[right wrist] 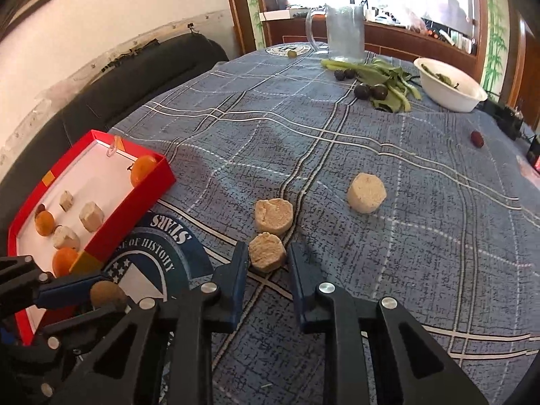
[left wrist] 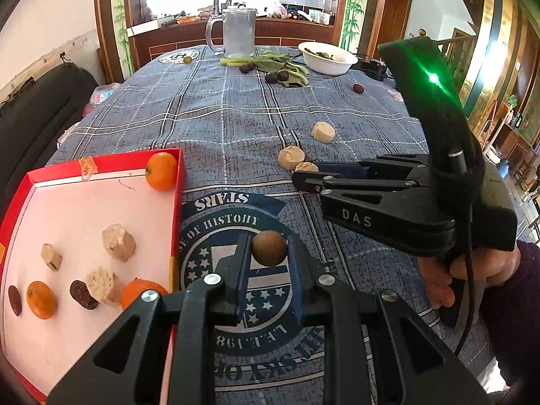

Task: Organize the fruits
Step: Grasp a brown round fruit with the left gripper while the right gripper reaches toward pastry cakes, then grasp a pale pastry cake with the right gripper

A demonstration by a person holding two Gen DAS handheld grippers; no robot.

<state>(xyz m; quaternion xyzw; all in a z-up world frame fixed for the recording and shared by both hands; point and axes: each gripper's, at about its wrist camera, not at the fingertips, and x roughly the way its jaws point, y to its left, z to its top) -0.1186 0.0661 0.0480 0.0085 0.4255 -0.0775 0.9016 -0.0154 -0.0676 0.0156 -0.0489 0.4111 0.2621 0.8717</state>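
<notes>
My left gripper (left wrist: 268,248) is shut on a small round brown fruit (left wrist: 269,248), held above the blue cloth just right of the red tray (left wrist: 177,202). The tray holds three oranges (left wrist: 161,171), beige pastry chunks (left wrist: 118,242) and dark dates (left wrist: 82,294). My right gripper (right wrist: 266,253) is around a beige round pastry (right wrist: 266,251) on the cloth, its blue pads close beside it; I cannot tell whether they touch it. Two more beige rounds (right wrist: 273,215) (right wrist: 367,192) lie beyond. The left gripper with the brown fruit (right wrist: 107,294) also shows in the right wrist view.
At the far end stand a glass mug (left wrist: 238,33), a white bowl (left wrist: 326,57), green leaves (left wrist: 276,62) with dark plums (left wrist: 276,76), and a red date (left wrist: 358,88). A black sofa (right wrist: 135,84) runs along the table's left side.
</notes>
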